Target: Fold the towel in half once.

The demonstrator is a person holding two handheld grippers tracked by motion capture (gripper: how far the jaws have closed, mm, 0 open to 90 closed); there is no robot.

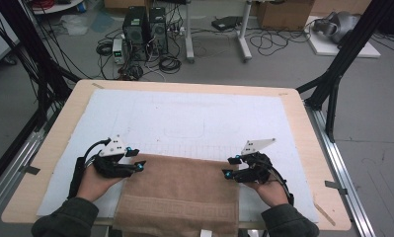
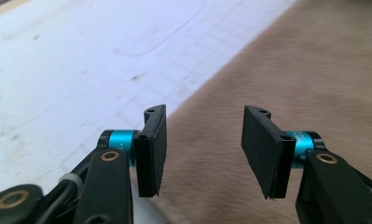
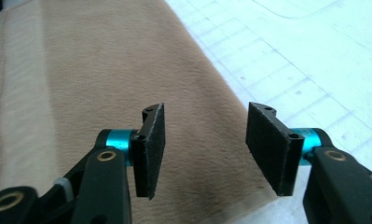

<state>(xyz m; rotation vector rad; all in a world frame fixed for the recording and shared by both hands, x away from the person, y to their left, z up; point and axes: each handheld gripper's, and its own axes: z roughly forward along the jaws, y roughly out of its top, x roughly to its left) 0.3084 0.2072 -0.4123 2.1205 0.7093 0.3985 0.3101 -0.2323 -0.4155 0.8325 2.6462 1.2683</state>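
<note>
High view: both the left gripper (image 1: 138, 158) and right gripper (image 1: 229, 167) stand open, nothing clamped, above the flat tan terry towel (image 1: 182, 192).

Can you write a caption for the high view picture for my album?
Two hands hold open tongs, left and right, at the far corners of a brown towel on the white mat.

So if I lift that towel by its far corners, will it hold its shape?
Probably not: the towel lies flat and drapes over the table edge, so it looks floppy. Its plush nap should grip well, and it looks light.
</note>
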